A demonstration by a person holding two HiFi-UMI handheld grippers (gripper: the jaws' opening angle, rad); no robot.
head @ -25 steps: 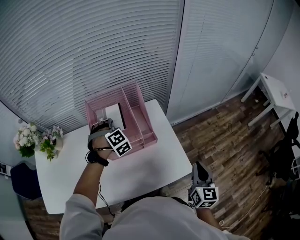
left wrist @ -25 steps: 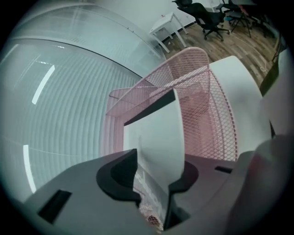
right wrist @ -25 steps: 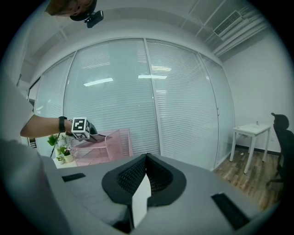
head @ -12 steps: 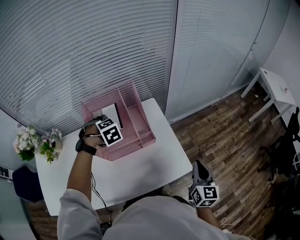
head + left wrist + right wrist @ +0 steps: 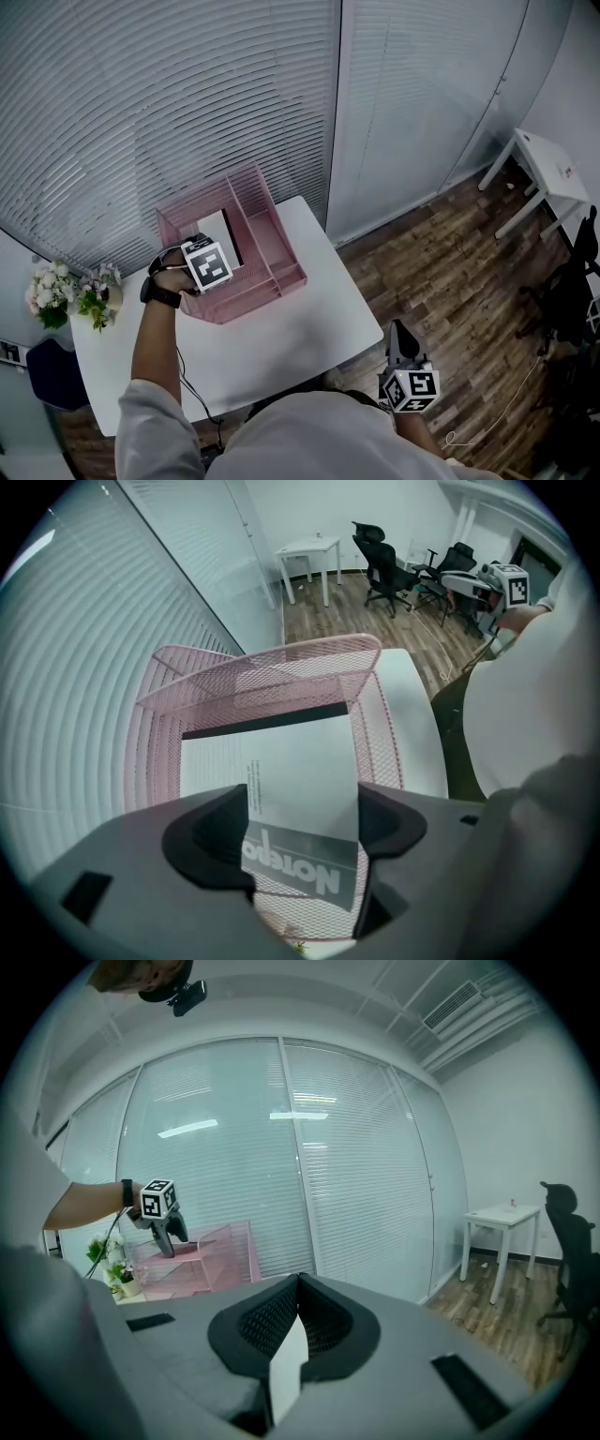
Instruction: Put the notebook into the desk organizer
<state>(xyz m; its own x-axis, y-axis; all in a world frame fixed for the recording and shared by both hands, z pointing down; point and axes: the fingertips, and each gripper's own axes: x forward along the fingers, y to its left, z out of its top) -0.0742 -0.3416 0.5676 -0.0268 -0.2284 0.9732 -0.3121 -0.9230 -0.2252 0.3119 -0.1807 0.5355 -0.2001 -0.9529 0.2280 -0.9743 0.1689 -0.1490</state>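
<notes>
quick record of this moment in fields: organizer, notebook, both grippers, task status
organizer: pink mesh, on the white table
notebook: white, inside the organizer's wide compartment
left gripper: over the organizer, jaws opening, notebook between them, pads not pressing on it
right gripper: jaws together, nothing seen in them, held off the table's near edge
task status: notebook is in the organizer, release under way
</notes>
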